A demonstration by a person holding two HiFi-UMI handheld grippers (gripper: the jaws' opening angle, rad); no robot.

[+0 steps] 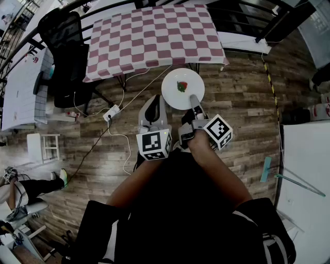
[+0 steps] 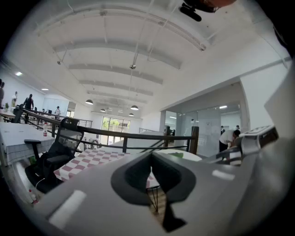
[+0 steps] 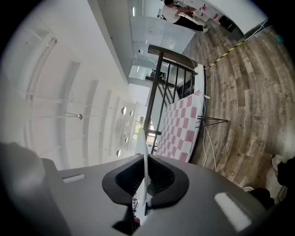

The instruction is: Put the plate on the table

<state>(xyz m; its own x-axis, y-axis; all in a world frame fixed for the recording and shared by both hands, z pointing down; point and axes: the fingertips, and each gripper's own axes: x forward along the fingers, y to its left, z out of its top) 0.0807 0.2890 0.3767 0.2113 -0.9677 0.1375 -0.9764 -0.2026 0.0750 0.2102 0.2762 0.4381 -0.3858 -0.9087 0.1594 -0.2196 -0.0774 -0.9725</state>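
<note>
A white plate [image 1: 183,88] carrying a small red and green food piece hangs over the wooden floor, just short of the table with the pink-and-white checked cloth [image 1: 154,38]. My right gripper [image 1: 194,100] is shut on the plate's near rim. In the right gripper view the plate [image 3: 144,156] shows edge-on between the jaws of the right gripper [image 3: 144,184]. My left gripper [image 1: 153,104] sits to the left of the plate, shut and holding nothing. From the left gripper view, the closed left gripper [image 2: 151,157] points toward the table [image 2: 92,159], with the plate [image 2: 184,156] at its right.
A black office chair [image 1: 67,51] stands at the table's left end. A power strip with cables [image 1: 111,113] lies on the floor before the table. A dark railing [image 1: 242,15] runs behind it. White desks stand at far left [image 1: 20,87] and at right [image 1: 307,170].
</note>
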